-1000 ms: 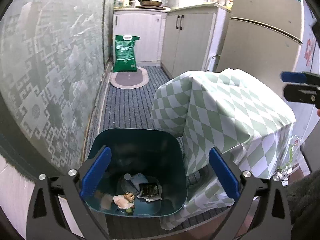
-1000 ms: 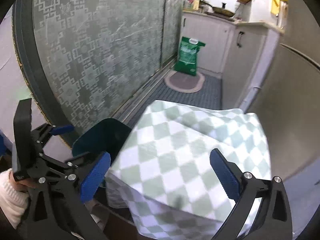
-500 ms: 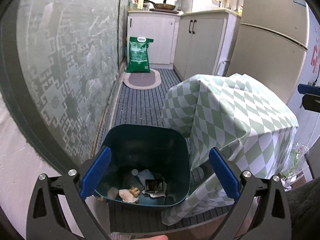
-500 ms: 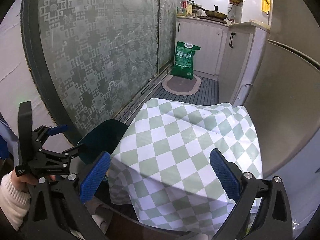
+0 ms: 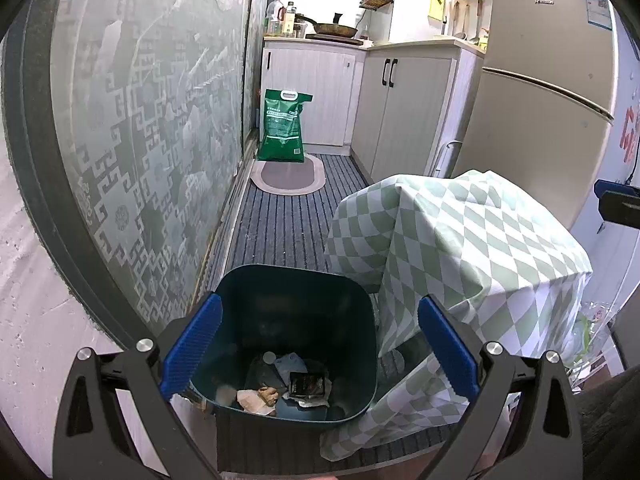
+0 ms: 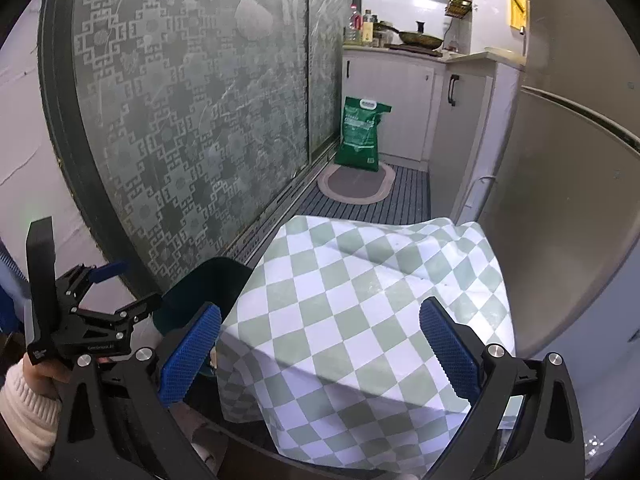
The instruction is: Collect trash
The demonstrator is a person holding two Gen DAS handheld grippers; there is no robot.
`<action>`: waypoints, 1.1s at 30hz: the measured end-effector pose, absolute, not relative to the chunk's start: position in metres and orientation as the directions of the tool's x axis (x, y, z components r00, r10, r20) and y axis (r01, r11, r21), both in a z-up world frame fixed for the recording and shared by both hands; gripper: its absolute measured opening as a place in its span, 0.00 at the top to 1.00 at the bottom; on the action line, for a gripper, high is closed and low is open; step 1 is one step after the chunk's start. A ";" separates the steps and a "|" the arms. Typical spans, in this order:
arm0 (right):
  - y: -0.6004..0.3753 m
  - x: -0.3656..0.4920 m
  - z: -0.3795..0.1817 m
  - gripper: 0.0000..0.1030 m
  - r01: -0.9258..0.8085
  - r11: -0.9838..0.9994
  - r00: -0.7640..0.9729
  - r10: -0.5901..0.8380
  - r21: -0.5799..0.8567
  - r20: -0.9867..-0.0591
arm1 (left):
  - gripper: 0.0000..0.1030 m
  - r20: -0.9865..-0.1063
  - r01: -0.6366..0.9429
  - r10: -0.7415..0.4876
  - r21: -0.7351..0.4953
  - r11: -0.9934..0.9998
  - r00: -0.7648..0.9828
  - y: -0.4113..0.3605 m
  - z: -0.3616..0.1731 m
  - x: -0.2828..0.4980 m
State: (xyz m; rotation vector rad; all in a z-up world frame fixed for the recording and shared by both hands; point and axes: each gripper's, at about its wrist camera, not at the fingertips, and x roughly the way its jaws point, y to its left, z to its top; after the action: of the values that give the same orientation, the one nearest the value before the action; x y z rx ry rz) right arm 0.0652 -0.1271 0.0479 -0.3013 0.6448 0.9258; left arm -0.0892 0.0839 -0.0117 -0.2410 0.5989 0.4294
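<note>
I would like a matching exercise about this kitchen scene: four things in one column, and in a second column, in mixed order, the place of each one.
Things
1. green sack
2. frying pan
3. crumpled trash
4. checkered cloth

Places
A. at the bottom of the dark blue bin
B. draped over a boxy shape beside the bin
C. standing on the oval mat, against the white cabinet
D. on the counter at the far end of the room

Right pairs: 1-C, 2-D, 3-A, 4-B
</note>
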 end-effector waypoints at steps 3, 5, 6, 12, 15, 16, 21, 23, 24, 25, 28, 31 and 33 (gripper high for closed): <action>-0.128 0.065 0.049 0.03 -0.815 0.578 0.431 0.648 0.036 -0.628 | 0.03 -0.579 -0.455 0.322 -0.096 0.885 0.749 0.083 -0.008 -0.090; -0.127 0.065 0.049 0.03 -0.818 0.574 0.427 0.650 0.038 -0.629 | 0.03 -0.575 -0.455 0.325 -0.093 0.886 0.750 0.083 -0.007 -0.090; -0.126 0.064 0.049 0.03 -0.821 0.570 0.424 0.650 0.036 -0.631 | 0.03 -0.575 -0.455 0.326 -0.091 0.886 0.750 0.082 -0.007 -0.090; -0.126 0.062 0.049 0.03 -0.822 0.568 0.424 0.651 0.034 -0.630 | 0.03 -0.570 -0.453 0.327 -0.091 0.887 0.754 0.081 -0.005 -0.092; -0.125 0.062 0.048 0.03 -0.823 0.567 0.423 0.651 0.033 -0.631 | 0.03 -0.570 -0.452 0.327 -0.088 0.888 0.754 0.080 -0.005 -0.091; -0.125 0.062 0.049 0.03 -0.823 0.568 0.424 0.650 0.032 -0.631 | 0.03 -0.570 -0.452 0.328 -0.087 0.888 0.753 0.080 -0.005 -0.091; -0.126 0.062 0.049 0.03 -0.822 0.568 0.424 0.650 0.033 -0.630 | 0.03 -0.568 -0.447 0.324 -0.088 0.890 0.756 0.079 -0.003 -0.090; -0.126 0.062 0.049 0.03 -0.822 0.568 0.424 0.650 0.033 -0.630 | 0.03 -0.569 -0.447 0.324 -0.088 0.890 0.756 0.079 -0.004 -0.090; -0.126 0.062 0.049 0.03 -0.822 0.568 0.424 0.650 0.033 -0.631 | 0.03 -0.569 -0.448 0.324 -0.088 0.890 0.756 0.079 -0.004 -0.090; -0.126 0.062 0.049 0.03 -0.822 0.568 0.424 0.650 0.033 -0.631 | 0.03 -0.570 -0.448 0.323 -0.089 0.890 0.756 0.079 -0.003 -0.090; -0.126 0.062 0.049 0.03 -0.823 0.567 0.422 0.651 0.034 -0.631 | 0.03 -0.571 -0.445 0.321 -0.087 0.891 0.756 0.079 -0.003 -0.091; -0.125 0.062 0.049 0.03 -0.825 0.565 0.422 0.649 0.029 -0.633 | 0.03 -0.573 -0.444 0.319 -0.087 0.892 0.755 0.078 -0.003 -0.089; -0.126 0.061 0.050 0.03 -0.826 0.563 0.421 0.650 0.029 -0.632 | 0.03 -0.573 -0.443 0.319 -0.088 0.892 0.755 0.077 -0.003 -0.089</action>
State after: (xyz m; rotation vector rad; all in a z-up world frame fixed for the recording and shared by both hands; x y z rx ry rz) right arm 0.0609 -0.1255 0.0504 -0.3076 0.6432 0.9424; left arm -0.0887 0.0774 -0.0033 -0.2250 0.5814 0.4194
